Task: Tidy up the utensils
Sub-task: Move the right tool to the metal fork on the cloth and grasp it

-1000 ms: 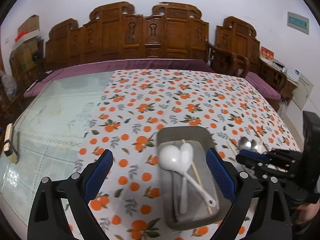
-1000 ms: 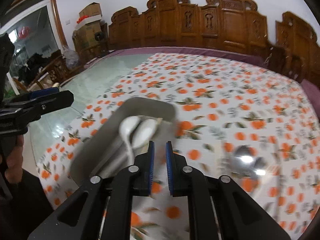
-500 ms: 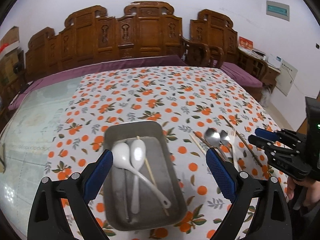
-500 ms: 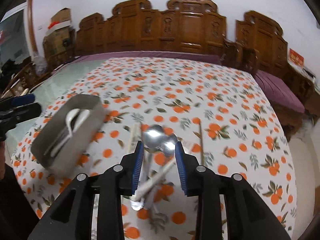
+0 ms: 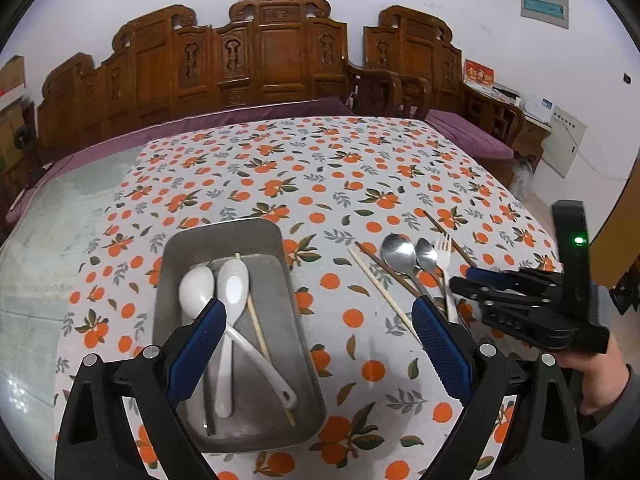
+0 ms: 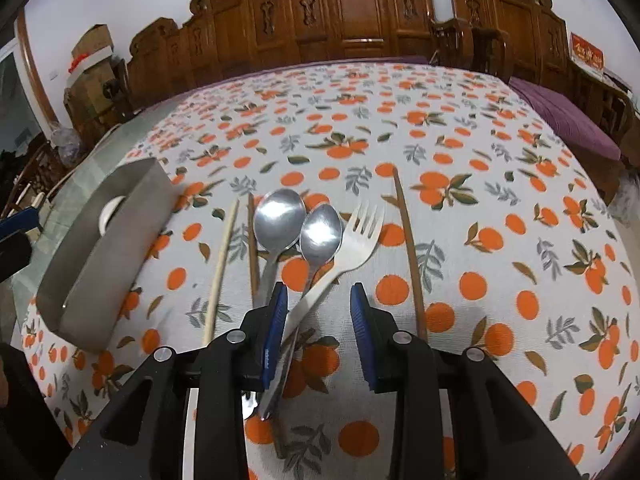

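Note:
A grey metal tray holds two white ceramic spoons and a pale chopstick; it shows at the left in the right wrist view. Right of it lie two steel spoons, a pale fork, a pale chopstick and dark chopsticks. My left gripper is open and empty above the tray's near end. My right gripper is open, its jaws either side of the fork's handle; it also shows in the left wrist view.
The table carries an orange-print cloth, with bare glass top at the left. Carved wooden benches with purple cushions stand behind the table. The table's right edge drops off near the utensils.
My right gripper has swung from the tray to the loose utensils and opened around the fork's handle. My left gripper has shifted right, staying open over the tray.

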